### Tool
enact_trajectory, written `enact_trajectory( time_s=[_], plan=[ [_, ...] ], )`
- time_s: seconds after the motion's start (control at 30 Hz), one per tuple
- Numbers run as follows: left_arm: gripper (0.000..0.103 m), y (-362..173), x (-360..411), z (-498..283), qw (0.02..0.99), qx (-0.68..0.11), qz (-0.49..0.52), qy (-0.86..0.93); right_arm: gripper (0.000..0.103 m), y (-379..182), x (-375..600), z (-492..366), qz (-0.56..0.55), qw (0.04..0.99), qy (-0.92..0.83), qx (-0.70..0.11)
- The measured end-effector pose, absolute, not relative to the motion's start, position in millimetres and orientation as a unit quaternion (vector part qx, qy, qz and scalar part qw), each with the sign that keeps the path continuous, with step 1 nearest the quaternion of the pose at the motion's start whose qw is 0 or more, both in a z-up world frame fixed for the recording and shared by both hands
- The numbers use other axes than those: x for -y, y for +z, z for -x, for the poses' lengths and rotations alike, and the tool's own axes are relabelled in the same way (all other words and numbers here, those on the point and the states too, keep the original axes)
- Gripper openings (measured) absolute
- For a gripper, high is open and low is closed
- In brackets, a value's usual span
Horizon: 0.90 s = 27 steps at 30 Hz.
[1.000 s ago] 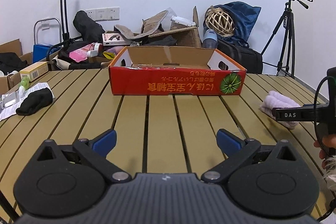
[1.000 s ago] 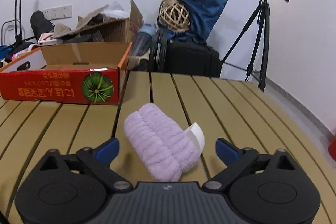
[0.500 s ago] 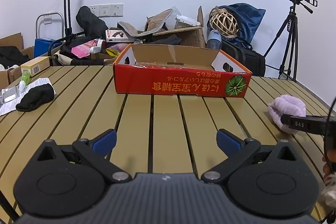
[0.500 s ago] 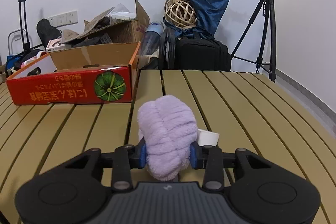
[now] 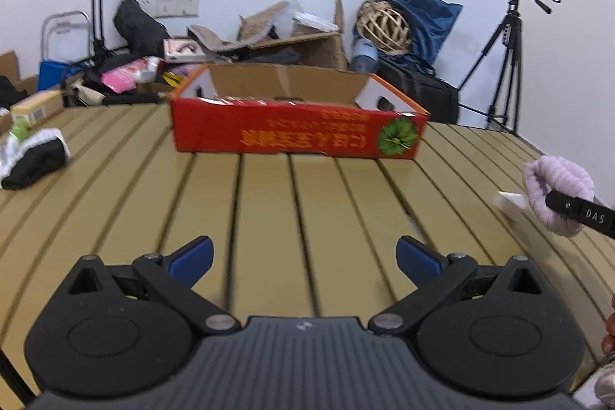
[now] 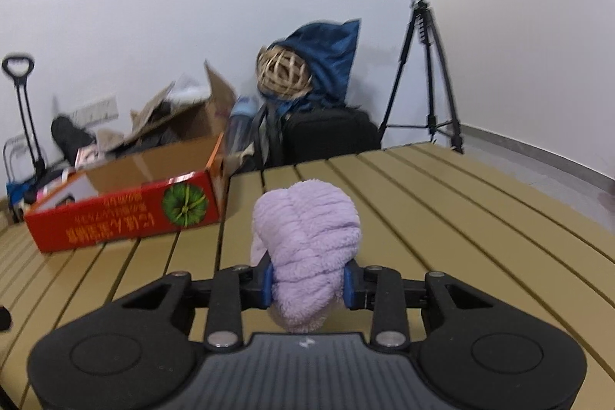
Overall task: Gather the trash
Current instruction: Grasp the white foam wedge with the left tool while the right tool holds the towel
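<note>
Since half second ago: purple cloth lifted off worktop, right tongs tilted up and toward box.

Left wrist view: left tongs wide, holding nothing, hovering above worktop. Red box ahead, open top. Purple cloth at far right, pinched in right tongs; white scrap just beside it.

Right wrist view: right tongs narrow, clamped on purple cloth, clear of worktop. Red box ahead-left.

Risks: soft cloth squeezes thin, slips out mid-carry; floppy end catches box rim, drops outside; white scrap forgotten.
</note>
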<state>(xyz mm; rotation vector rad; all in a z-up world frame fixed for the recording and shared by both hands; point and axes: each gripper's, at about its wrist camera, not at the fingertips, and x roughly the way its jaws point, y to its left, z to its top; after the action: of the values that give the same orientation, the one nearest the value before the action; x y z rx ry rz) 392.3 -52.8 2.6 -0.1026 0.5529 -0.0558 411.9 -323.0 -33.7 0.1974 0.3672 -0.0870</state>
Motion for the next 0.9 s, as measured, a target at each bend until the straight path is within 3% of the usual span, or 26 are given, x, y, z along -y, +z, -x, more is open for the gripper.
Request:
enact_trajectory(
  time_s=[0.57,0.9],
  plan=[
    [0.103,20.7,180.4,-434.6,0.951,-0.285,0.005,-0.119,0.031,-38.8,424.5,-396.0,-0.144,0.975,-0.090,-0.142],
    [0.103,-0.4,264.4,-480.1,0.944,-0.302,-0.047,-0.125,0.031,-47.5,474.6,-390.6,-0.192,0.967,-0.113,-0.124]
  ],
)
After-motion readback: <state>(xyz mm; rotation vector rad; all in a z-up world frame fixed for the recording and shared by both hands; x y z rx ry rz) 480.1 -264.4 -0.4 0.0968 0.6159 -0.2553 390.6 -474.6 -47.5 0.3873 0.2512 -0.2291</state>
